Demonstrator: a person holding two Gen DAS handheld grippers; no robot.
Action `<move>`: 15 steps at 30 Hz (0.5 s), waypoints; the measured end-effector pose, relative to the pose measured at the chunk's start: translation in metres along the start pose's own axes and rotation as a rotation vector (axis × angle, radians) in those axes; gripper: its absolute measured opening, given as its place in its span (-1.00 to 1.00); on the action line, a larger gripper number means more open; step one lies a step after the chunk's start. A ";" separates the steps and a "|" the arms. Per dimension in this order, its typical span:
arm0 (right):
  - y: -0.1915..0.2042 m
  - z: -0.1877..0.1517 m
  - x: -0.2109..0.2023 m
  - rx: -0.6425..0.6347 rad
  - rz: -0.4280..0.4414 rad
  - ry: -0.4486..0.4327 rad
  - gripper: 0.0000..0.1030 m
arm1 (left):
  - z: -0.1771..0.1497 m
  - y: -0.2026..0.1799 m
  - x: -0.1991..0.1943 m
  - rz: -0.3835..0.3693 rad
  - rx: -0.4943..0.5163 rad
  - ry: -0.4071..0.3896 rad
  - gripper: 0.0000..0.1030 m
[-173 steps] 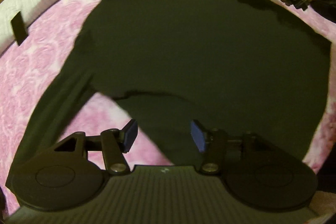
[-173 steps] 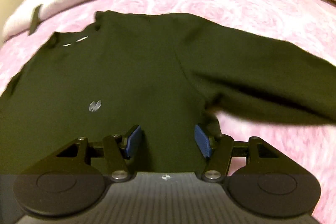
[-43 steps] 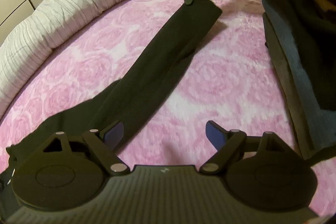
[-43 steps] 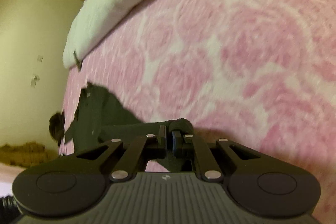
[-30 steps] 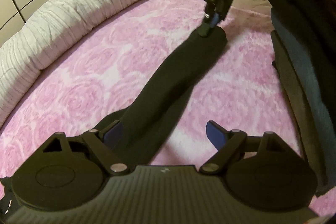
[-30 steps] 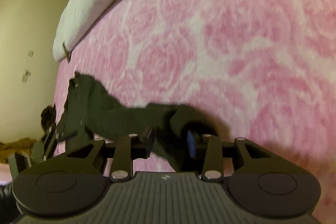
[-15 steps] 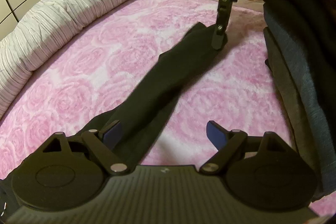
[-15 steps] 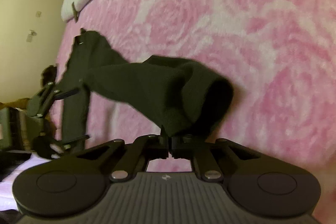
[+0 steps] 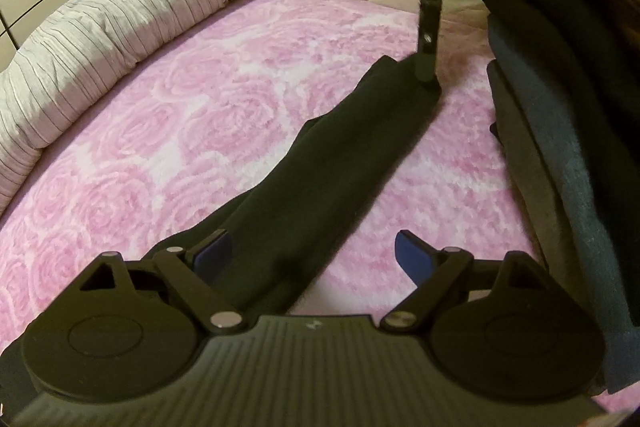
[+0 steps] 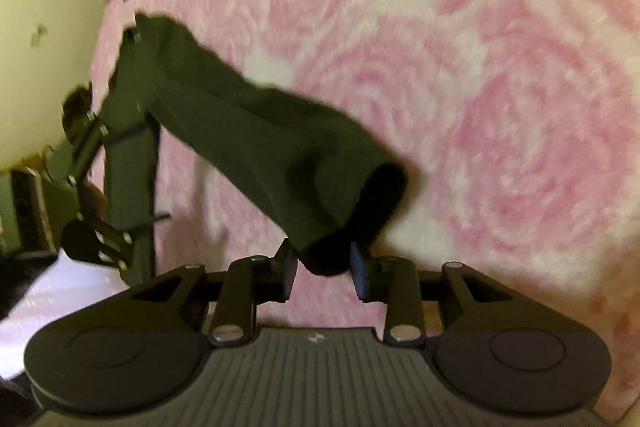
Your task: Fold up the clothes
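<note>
Sleeve point(image 10: 256, 143) of the dark top lies stretched across the pink rose blanket point(image 10: 500, 75), its cuff end between the right gripper point(image 10: 322, 269) fingers, which are opening and look just clear of it. The left gripper point(image 9: 308, 253) gapes wide over the sleeve's other end. Only the left view shows the stacked clothes point(image 9: 560, 131) beside it.

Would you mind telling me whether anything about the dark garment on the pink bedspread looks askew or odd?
The dark garment lies as a long narrow strip across the pink bedspread, not squared. Its far end is bunched and rolled open rather than flat, sitting between the opening jaws of the right gripper.
</note>
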State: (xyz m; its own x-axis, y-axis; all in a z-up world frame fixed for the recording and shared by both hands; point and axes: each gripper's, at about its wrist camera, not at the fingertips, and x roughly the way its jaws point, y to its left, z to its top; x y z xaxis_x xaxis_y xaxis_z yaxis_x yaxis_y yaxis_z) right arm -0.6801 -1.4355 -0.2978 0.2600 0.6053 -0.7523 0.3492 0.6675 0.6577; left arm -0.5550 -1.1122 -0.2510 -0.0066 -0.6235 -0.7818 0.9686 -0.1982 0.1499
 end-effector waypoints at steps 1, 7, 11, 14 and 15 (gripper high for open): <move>-0.001 0.000 -0.005 0.010 0.005 -0.022 -0.34 | 0.000 0.001 0.001 0.000 0.000 -0.003 0.67; -0.007 0.002 -0.018 0.042 0.035 -0.071 -0.31 | -0.002 0.006 0.005 -0.006 -0.015 -0.017 0.68; -0.001 -0.006 -0.005 0.018 -0.011 0.070 -0.31 | 0.002 0.009 0.014 -0.047 -0.015 -0.026 0.69; -0.014 -0.002 -0.022 0.091 -0.001 -0.054 -0.31 | 0.009 0.006 0.022 -0.110 -0.014 -0.041 0.69; -0.017 0.001 -0.028 0.107 -0.015 -0.112 -0.31 | 0.012 0.005 0.025 -0.133 -0.015 -0.043 0.68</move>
State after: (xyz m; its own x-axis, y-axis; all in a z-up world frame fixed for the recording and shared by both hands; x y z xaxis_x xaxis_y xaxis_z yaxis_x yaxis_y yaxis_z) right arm -0.6922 -1.4641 -0.2876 0.3503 0.5394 -0.7657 0.4462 0.6227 0.6428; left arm -0.5530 -1.1382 -0.2626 -0.1458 -0.6240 -0.7677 0.9621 -0.2702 0.0369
